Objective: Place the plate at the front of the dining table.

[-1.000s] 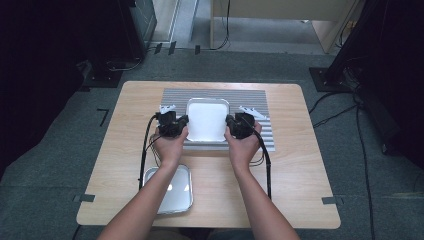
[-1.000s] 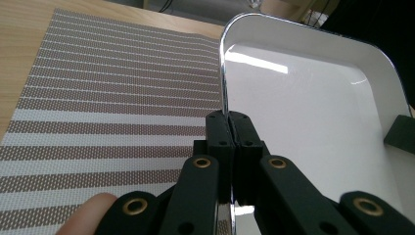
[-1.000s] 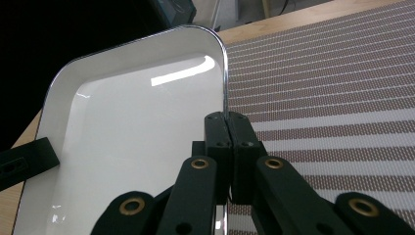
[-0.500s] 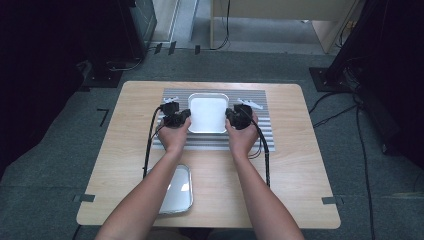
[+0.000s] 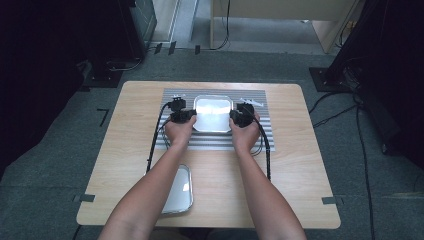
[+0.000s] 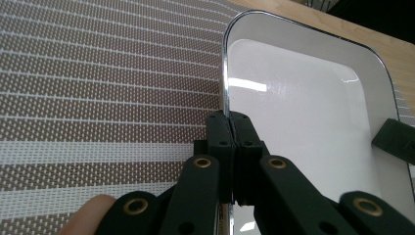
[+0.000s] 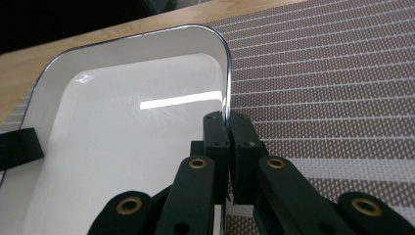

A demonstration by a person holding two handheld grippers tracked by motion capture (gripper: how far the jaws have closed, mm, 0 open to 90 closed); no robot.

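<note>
A white tray [image 5: 213, 113] with a shiny metal rim sits over the far middle of a striped mat [image 5: 280, 127], itself laid on the far half of a wooden table [image 5: 310, 175]. Whether the tray rests on the mat or is held just above it cannot be told.

The left gripper [image 5: 186, 116] meets the tray's left edge, and in the left gripper view its jaws are pressed together on the rim [image 6: 225, 88], one jaw inside the tray and one outside. The right gripper [image 5: 236, 118] meets the opposite edge; in the right gripper view its jaws pinch the rim [image 7: 227, 83] the same way. In each gripper view the other gripper's black jaw tip shows at the tray's far edge.

Both forearms reach in from the near side, a hand wrapped around each gripper, with black cables trailing back along the mat and table.

A second, metal tray [image 5: 179, 190] lies near the table's front edge, partly under the left forearm, well apart from the white one. The table stands on grey carpet [image 5: 45, 175].
</note>
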